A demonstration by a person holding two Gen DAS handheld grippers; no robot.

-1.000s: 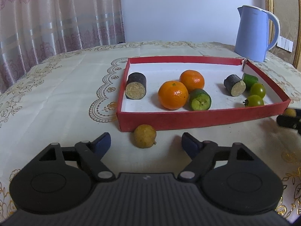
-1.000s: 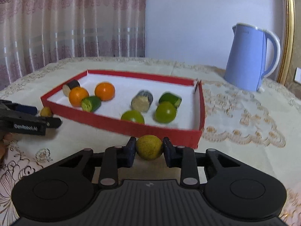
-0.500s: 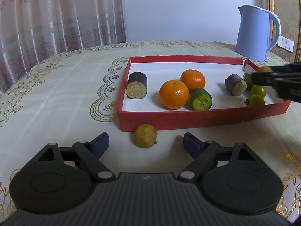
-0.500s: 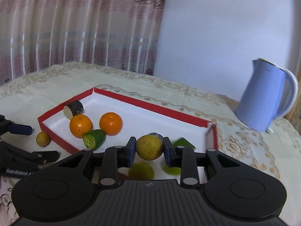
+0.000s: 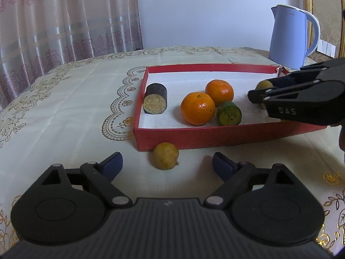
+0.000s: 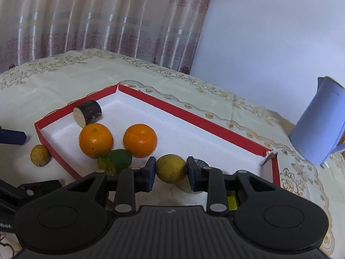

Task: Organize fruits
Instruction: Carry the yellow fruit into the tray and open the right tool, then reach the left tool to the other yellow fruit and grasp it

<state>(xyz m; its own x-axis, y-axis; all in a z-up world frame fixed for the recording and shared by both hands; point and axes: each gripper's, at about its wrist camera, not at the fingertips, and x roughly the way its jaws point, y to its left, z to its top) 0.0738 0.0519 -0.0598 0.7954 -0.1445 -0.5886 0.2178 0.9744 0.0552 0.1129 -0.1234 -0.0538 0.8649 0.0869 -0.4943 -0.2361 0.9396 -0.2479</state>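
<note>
- Yellow-green fruit [image 6: 171, 171] is clamped in the right claw [image 6: 171, 171], held above the red tray's [image 5: 215, 137] white floor, right of the oranges [image 6: 139, 140].
- Left claw [image 5: 167, 165] is spread apart, hovering low over the worktop [image 5: 64, 116], with a second yellow fruit [image 5: 165, 155] between its tips, touching the tray's near wall.
- Risk: released from height, the round fruit may roll and knock its neighbours.
- Risk: closing off-centre could squirt the outside fruit along the wall.
</note>
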